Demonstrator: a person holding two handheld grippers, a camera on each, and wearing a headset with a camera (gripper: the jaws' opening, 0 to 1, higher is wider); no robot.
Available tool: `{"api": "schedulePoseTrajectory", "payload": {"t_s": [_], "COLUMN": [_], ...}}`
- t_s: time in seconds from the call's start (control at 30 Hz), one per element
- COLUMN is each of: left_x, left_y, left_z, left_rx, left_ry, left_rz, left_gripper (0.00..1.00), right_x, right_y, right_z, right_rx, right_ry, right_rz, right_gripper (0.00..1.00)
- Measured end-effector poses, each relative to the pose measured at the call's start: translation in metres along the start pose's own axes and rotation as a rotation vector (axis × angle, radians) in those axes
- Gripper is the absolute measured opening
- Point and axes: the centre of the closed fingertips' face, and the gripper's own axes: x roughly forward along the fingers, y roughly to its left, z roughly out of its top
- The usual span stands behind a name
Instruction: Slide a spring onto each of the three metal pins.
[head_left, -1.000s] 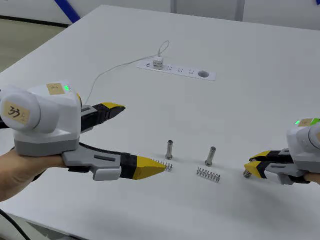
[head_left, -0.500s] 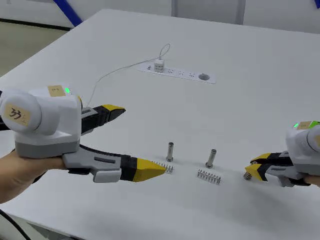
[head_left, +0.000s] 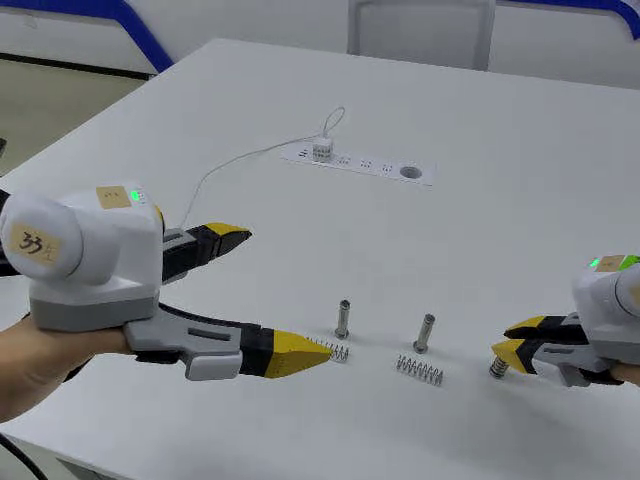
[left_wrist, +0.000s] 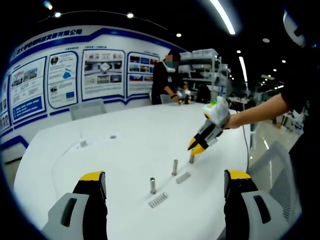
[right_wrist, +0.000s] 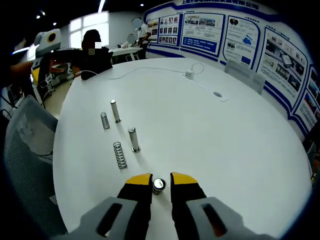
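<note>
The right pin (head_left: 497, 366), lower right, wears its spring, between the barely apart right tongs (right_wrist: 161, 178). Two bare pins (head_left: 424, 333) and two loose springs (head_left: 419, 370) wait on the tabletop (head_left: 300, 230), lower middle. The left tongs (head_left: 285, 292) gape wide, empty.

Two upright pins (head_left: 343, 318) stand bare, loose springs (head_left: 418, 370) lying flat beside them; third pin (head_left: 497, 362) wears a spring (head_left: 496, 370)

White table (head_left: 520, 120): pins (head_left: 343, 318), springs (head_left: 418, 370), prob. pwr strip (head_left: 358, 163).

A power strip (head_left: 358, 165) lies far ahead of the left claw (head_left: 283, 293). Its thin cord (head_left: 240, 157) runs toward it.
</note>
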Motion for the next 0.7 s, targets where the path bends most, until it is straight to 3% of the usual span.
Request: {"api": "schedulePoseTrajectory", "payload": {"t_s": [0.7], "left_x": [-0.008], "left_y": [-0.010], "left_z": [0.008], "left_rx": [0.019], "left_ry": [-0.014], "left_rz": [0.005], "left_gripper": [0.99], "right_x": [-0.030], "right_y": [0.001], "right_z": [0.028], "right_rx": [-0.037], "right_ry": [-0.066], "right_rz": [-0.033], "right_gripper": [0.16]}}
